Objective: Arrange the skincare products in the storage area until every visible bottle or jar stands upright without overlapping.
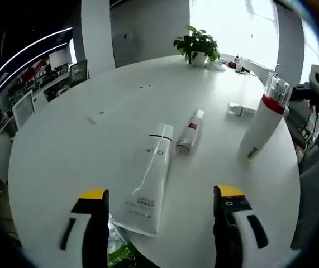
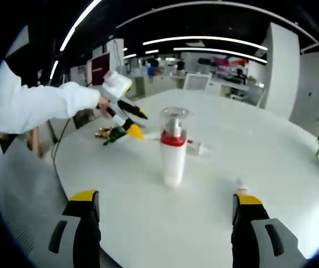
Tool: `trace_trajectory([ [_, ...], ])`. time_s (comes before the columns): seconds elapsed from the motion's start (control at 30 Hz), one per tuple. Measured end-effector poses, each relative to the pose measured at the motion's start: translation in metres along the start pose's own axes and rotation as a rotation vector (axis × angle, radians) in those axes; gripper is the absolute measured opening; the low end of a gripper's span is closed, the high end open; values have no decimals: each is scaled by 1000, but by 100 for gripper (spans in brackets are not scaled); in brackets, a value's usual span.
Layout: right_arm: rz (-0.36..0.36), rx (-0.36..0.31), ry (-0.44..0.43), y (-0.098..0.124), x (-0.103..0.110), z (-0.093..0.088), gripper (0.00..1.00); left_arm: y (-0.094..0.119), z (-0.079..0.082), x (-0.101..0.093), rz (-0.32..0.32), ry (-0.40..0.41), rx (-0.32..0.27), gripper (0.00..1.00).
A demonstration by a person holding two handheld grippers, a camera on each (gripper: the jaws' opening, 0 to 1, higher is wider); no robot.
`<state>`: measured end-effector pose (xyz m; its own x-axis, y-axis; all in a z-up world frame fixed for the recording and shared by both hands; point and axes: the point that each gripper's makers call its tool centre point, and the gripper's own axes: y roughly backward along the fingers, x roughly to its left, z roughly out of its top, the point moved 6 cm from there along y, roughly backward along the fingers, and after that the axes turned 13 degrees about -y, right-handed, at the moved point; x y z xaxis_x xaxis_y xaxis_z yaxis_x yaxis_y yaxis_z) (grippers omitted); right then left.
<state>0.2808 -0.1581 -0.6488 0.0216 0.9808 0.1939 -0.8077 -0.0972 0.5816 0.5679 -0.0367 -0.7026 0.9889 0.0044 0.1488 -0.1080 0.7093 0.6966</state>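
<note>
On the round white table [image 1: 81,145] a large white tube [image 1: 148,178] lies flat, just ahead of my left gripper [image 1: 161,193], which is open and empty. Beside it lie a small tube with a red label [image 1: 190,131] and, farther right, a small clear bottle [image 1: 240,110]. A white pump bottle with a red band and clear cap [image 1: 264,120] stands upright near the right edge. The same pump bottle [image 2: 174,148] stands ahead of my right gripper [image 2: 166,197], which is open, empty and well short of it. The left gripper [image 2: 138,124] hovers beyond the bottle.
A green and gold packet [image 1: 117,251] lies under the left jaws near the table edge. A potted plant [image 1: 197,46] stands at the far side. A white-sleeved arm [image 2: 42,106] reaches in from the left. Office desks and chairs surround the table.
</note>
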Motion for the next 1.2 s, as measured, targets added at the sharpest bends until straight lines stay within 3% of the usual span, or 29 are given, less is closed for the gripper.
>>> trace_trajectory([
  [0.07, 1, 2, 0, -1, 0, 0, 96, -13, 2, 17, -4, -4, 4, 70],
  [0.2, 3, 0, -7, -2, 0, 0, 96, -18, 1, 16, -22, -10, 22, 64],
  [0.73, 9, 25, -16, -15, -9, -2, 95, -47, -12, 39, -101, -86, 141, 57],
  [1.2, 19, 27, -18, -23, -12, 2, 95, -45, -7, 34, -144, -172, 221, 48],
])
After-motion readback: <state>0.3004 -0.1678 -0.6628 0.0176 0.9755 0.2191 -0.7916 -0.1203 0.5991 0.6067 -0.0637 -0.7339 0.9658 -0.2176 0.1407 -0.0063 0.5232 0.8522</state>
